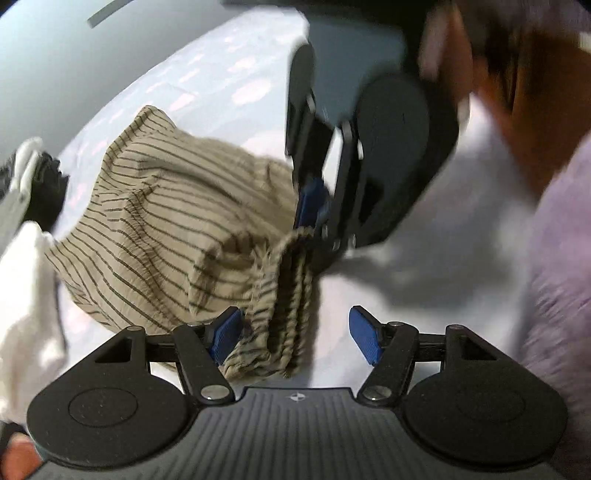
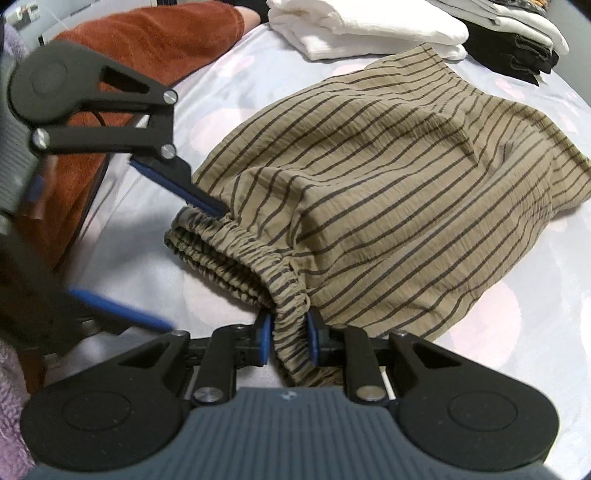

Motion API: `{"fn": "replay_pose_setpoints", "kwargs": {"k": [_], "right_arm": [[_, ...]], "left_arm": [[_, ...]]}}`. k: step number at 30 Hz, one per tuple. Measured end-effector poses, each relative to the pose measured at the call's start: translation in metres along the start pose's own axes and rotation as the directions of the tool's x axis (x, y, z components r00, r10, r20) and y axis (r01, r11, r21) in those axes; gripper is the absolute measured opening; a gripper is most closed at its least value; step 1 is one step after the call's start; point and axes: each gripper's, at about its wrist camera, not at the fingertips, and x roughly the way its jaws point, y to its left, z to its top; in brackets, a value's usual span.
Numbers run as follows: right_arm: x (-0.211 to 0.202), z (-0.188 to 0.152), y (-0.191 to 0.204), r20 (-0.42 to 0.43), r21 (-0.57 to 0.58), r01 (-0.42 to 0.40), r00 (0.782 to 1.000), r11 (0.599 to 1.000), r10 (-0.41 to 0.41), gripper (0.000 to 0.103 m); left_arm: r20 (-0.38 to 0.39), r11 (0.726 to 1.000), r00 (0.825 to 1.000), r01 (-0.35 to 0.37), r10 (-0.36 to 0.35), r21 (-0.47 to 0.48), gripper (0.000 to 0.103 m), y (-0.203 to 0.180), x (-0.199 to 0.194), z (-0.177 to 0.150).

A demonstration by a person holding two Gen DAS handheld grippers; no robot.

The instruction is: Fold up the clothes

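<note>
A tan garment with dark stripes (image 2: 388,192) lies bunched on the pale bed sheet (image 2: 517,332); it also shows in the left wrist view (image 1: 166,229). My right gripper (image 2: 290,339) is shut on its elastic waistband (image 2: 258,254) at the near corner. My left gripper (image 1: 299,336) is open, with the waistband's other end (image 1: 284,295) lying against its left pad and the right pad clear of the cloth. The left gripper shows in the right wrist view (image 2: 192,258) at the waistband's far end. The right gripper shows in the left wrist view (image 1: 310,218), pinching the cloth.
Folded white clothes (image 2: 362,29) and a folded dark stack (image 2: 524,51) lie at the far edge of the bed. A person's rust-orange sleeve (image 2: 147,44) is at the left. White cloth (image 1: 26,302) lies left of the striped garment.
</note>
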Motion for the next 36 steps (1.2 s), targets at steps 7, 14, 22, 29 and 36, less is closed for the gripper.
{"fn": "replay_pose_setpoints", "kwargs": {"k": [7,14,22,29,36], "right_arm": [[-0.002,-0.005,-0.012,0.043,0.073,-0.051,0.998,0.996,0.048,0.022],[-0.006,-0.012,-0.011,0.08,0.115,-0.054,0.996,0.992,0.045,0.023],[-0.032,-0.024,0.036,0.132,0.002,0.095,0.987,0.996,-0.094,0.057],[-0.012,-0.052,0.102,0.161,-0.354,0.527,0.848,0.773,-0.504,0.056],[-0.009,-0.055,0.115,0.288,-0.391,0.678,0.732,0.622,-0.617,0.035]], "left_arm": [[-0.027,0.998,0.998,-0.052,0.052,0.027,0.07,-0.002,0.014,-0.001],[-0.038,0.988,0.999,-0.01,0.004,-0.153,0.031,0.026,0.021,-0.003],[0.008,0.92,0.994,0.1,-0.105,-0.38,0.025,0.063,0.012,-0.012],[0.063,0.874,0.989,0.146,-0.132,-0.464,0.023,0.076,-0.008,-0.016],[0.084,0.87,0.99,0.142,-0.116,-0.472,0.022,0.084,-0.014,-0.011]]}}
